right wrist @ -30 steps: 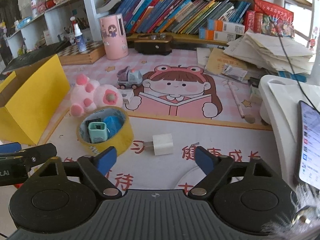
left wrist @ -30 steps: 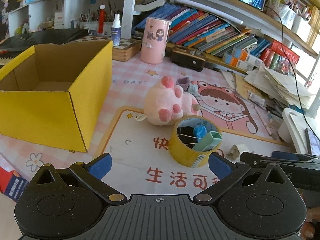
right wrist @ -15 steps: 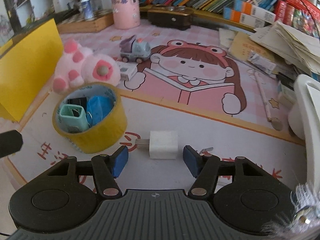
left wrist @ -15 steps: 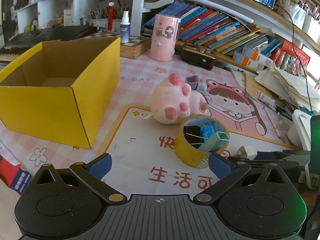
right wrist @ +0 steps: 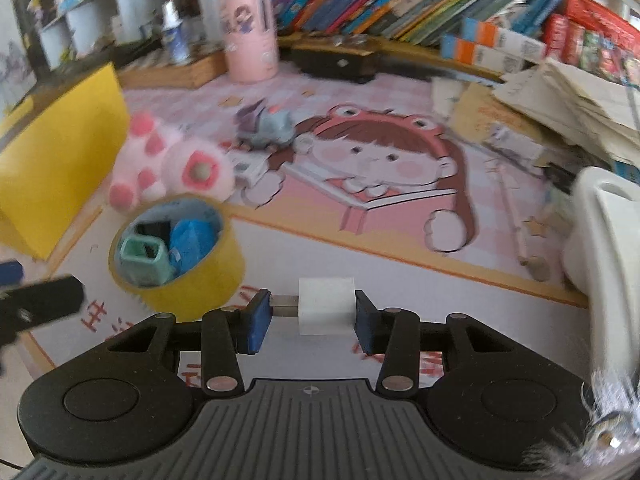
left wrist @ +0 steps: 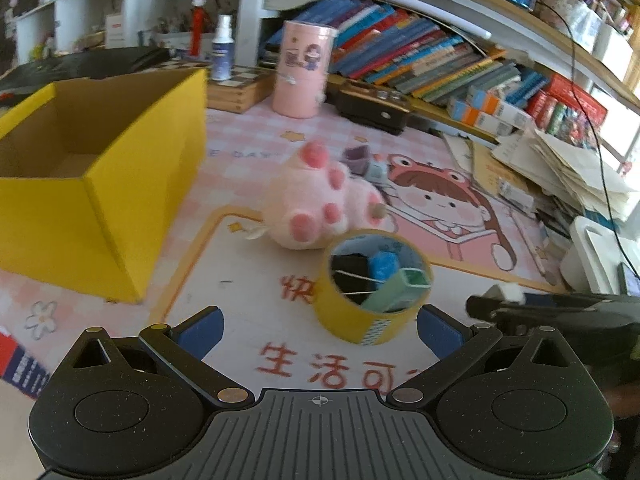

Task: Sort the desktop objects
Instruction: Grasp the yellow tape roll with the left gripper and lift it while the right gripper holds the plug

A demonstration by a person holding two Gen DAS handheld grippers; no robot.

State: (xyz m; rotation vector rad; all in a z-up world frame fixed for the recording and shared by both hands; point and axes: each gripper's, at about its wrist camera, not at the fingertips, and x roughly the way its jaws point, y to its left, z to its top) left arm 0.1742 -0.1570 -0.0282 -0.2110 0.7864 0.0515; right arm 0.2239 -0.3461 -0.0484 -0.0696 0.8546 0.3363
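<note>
Cartoon desk mat [right wrist: 400, 240] holds one yellow box [left wrist: 100, 200], one plush toy [left wrist: 320, 208], one tape roll [right wrist: 180, 252]. Right gripper [right wrist: 308, 314] clamps one white charger [right wrist: 326, 306], near centre. Left gripper [left wrist: 320, 328] fingers wide apart, empty.

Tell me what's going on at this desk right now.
A person is sorting desk clutter with a handheld gripper in each hand. The right gripper has its pads on either side of a white charger plug, the right pad against its body and the left at its prongs. The left gripper is open and holds nothing, near a yellow tape roll with clips and small items inside it. A pink plush toy lies behind the roll, and an open yellow box sits to the left.
</note>
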